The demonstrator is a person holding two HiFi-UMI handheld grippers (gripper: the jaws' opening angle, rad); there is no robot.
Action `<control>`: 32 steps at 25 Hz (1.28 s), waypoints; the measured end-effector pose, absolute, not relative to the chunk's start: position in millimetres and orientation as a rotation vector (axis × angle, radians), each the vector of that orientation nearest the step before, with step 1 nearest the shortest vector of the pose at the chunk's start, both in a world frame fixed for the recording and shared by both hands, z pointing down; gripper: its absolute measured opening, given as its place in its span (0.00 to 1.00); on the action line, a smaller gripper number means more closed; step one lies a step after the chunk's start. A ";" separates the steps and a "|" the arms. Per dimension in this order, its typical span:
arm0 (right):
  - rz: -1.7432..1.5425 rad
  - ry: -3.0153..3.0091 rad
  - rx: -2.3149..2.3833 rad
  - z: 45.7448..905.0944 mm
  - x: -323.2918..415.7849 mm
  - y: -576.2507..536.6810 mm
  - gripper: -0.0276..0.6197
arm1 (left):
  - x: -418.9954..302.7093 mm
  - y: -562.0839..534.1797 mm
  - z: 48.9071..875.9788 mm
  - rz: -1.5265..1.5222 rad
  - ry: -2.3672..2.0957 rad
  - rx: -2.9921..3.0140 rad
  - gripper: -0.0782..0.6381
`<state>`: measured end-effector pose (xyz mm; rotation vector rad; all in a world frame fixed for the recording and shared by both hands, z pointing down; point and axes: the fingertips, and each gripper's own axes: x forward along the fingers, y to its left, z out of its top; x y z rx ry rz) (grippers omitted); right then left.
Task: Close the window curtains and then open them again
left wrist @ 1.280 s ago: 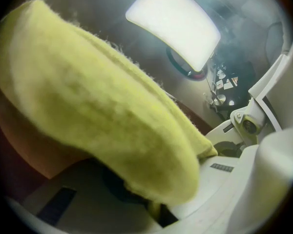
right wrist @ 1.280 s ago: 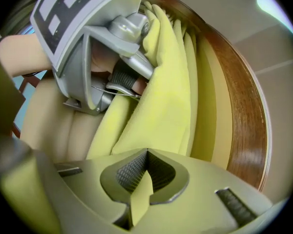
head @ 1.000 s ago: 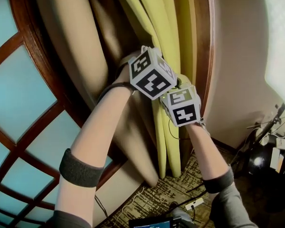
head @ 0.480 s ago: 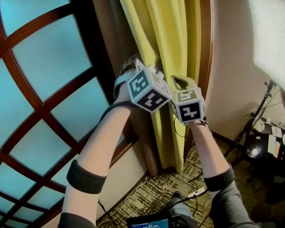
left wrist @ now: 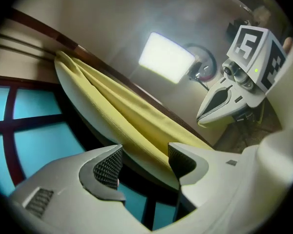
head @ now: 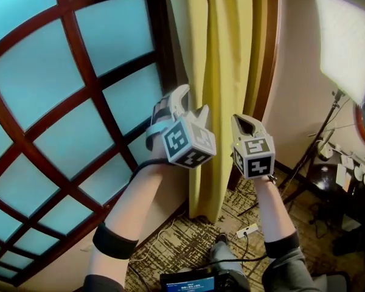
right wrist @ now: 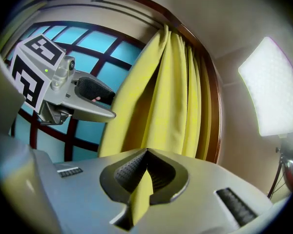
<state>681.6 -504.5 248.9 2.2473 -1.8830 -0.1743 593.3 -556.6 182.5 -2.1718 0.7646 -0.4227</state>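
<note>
Patterned carpet [head: 188,251] with power strip [head: 247,230]

Curtain [head: 222,90] right of window [head: 118,32]

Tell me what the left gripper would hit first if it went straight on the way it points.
Most likely the yellow curtain, gathered at the window's side: it fills the line past the left gripper, whose opening jaws have nothing between them. Depth is unclear.

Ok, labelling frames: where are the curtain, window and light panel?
curtain [head: 222,72], head view, on its middle fold.
window [head: 112,35], head view, on a blue pane.
light panel [head: 347,44], head view, on its lit face.
</note>
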 end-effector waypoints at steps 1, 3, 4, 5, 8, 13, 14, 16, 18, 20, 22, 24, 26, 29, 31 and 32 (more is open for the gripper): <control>-0.151 -1.897 2.228 259.5 671.3 -494.6 0.05 | 582.7 -547.0 193.8 -0.444 0.758 -2.176 0.52; -0.106 -1.927 2.182 279.7 654.0 -477.8 0.05 | 563.3 -531.9 219.0 -0.500 0.756 -2.179 0.52; -0.084 -1.941 2.161 289.0 648.0 -470.9 0.05 | 554.9 -525.7 229.2 -0.519 0.764 -2.179 0.52; -0.062 -1.957 2.142 298.0 642.9 -464.9 0.05 | 546.8 -519.5 236.7 -0.528 0.776 -2.183 0.52; -0.001 -2.005 2.083 325.1 627.6 -453.5 0.05 | 521.2 -497.6 248.7 -0.528 0.829 -2.236 0.52; 0.076 -2.118 1.945 367.8 594.0 -441.0 0.05 | 471.1 -474.2 294.9 -0.609 0.964 -2.332 0.52; 0.088 -2.144 1.916 375.6 588.0 -436.8 0.05 | 460.4 -468.7 308.0 -0.630 1.000 -2.356 0.52; 0.117 -2.188 1.862 391.8 577.3 -427.1 0.05 | 441.9 -454.2 329.2 -0.667 1.068 -2.384 0.52; 0.151 -2.221 1.806 409.9 568.5 -414.1 0.05 | 426.9 -436.0 349.6 -0.708 1.122 -2.398 0.52; 0.181 -2.252 1.750 425.6 560.0 -398.3 0.05 | 412.0 -414.1 372.9 -0.754 1.161 -2.418 0.52; 0.208 -2.285 1.697 439.0 549.7 -381.5 0.05 | 394.3 -389.6 393.0 -0.800 1.215 -2.425 0.52; 0.226 -2.321 1.650 448.8 539.4 -367.4 0.05 | 376.3 -366.7 406.5 -0.821 1.290 -2.435 0.52; 0.239 -2.366 1.594 455.0 524.9 -356.5 0.05 | 357.4 -345.9 417.8 -0.824 1.370 -2.456 0.51; 0.265 -2.423 1.507 467.8 498.7 -338.2 0.05 | 324.9 -311.9 439.3 -0.849 1.470 -2.472 0.51; 0.282 -2.440 1.459 478.2 482.7 -324.5 0.05 | 303.3 -288.0 453.4 -0.855 1.538 -2.486 0.50; 0.287 -2.446 1.435 482.9 474.1 -317.8 0.05 | 291.6 -276.7 459.7 -0.852 1.575 -2.494 0.49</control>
